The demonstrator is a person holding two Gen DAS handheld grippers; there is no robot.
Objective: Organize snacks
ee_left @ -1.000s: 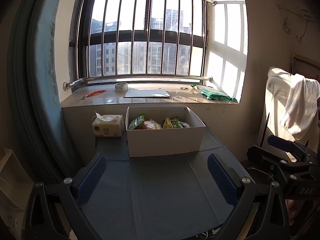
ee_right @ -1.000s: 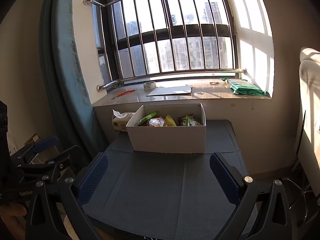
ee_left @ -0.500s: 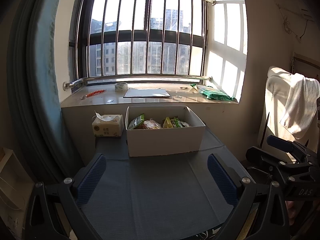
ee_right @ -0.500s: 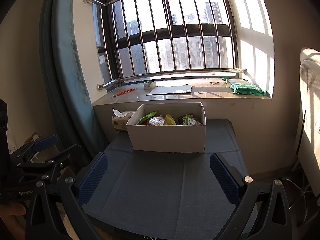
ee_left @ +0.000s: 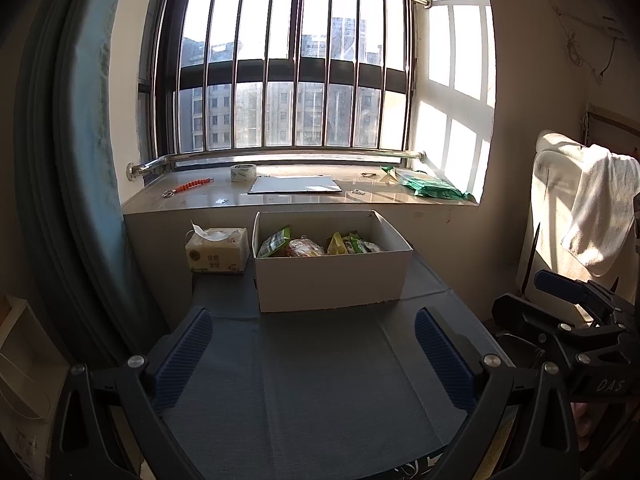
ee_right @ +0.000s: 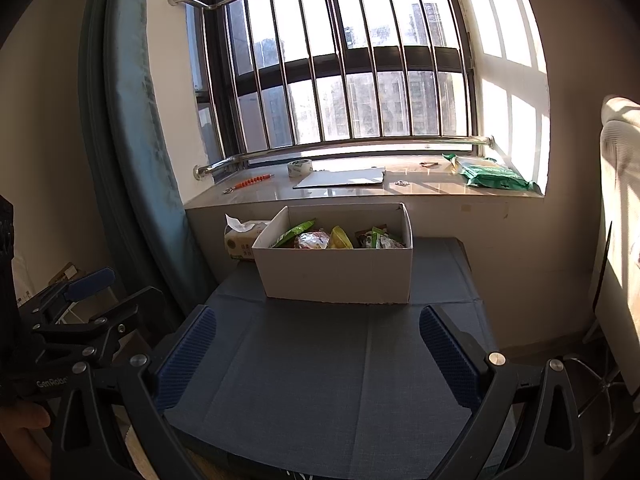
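Observation:
A white cardboard box [ee_left: 332, 280] [ee_right: 340, 276] stands at the far end of the table with the blue-grey cloth [ee_left: 320, 380] [ee_right: 320, 380]. Several snack packets [ee_left: 316, 244] [ee_right: 336, 238], green, red and yellow, lie inside it. My left gripper [ee_left: 316, 356] is open and empty, held over the near part of the table, well short of the box. My right gripper [ee_right: 318, 354] is also open and empty, at about the same distance. Each gripper shows at the edge of the other's view, the right one [ee_left: 576, 320] and the left one [ee_right: 76, 312].
A tissue pack [ee_left: 216, 250] [ee_right: 242, 238] stands left of the box. On the windowsill behind lie a tape roll [ee_left: 243, 172], a white board [ee_left: 296, 185], a green packet [ee_left: 430, 186] [ee_right: 492, 174] and a red beaded item [ee_left: 192, 186]. A chair with a towel [ee_left: 596, 216] stands at right, a curtain [ee_left: 68, 160] at left.

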